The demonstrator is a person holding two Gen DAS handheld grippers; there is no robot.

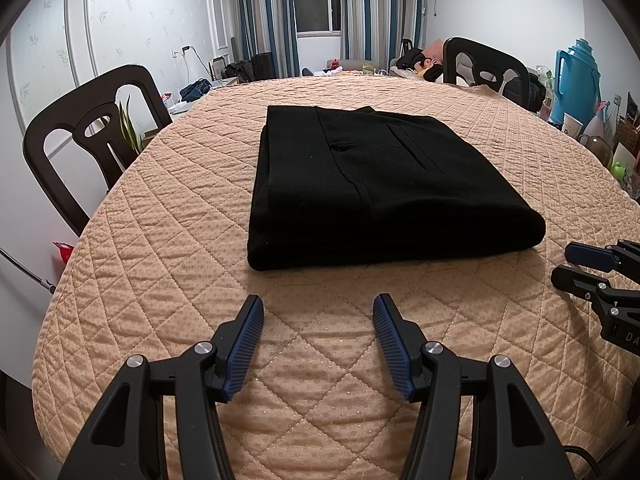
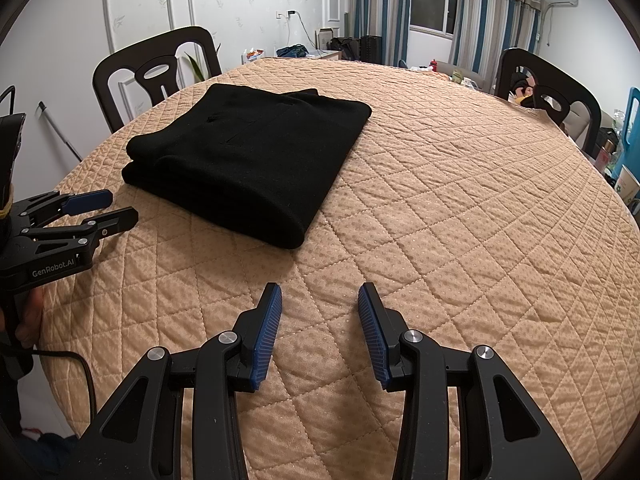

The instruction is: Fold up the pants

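Black pants [image 1: 376, 184] lie folded into a thick rectangular stack on the peach quilted table cover [image 1: 160, 280]; they also show in the right wrist view [image 2: 248, 160]. My left gripper [image 1: 318, 306] is open and empty, hovering over the cover just short of the stack's near edge; it also shows from the side in the right wrist view [image 2: 120, 208]. My right gripper [image 2: 318, 294] is open and empty, near the stack's right front corner; it also shows at the right edge of the left wrist view [image 1: 564, 262].
The round table has dark chairs at the left [image 1: 92, 132] and far right [image 1: 484, 64]. A blue thermos [image 1: 578, 76] and cups stand beyond the right edge. A cable [image 2: 80, 368] hangs at the near left edge.
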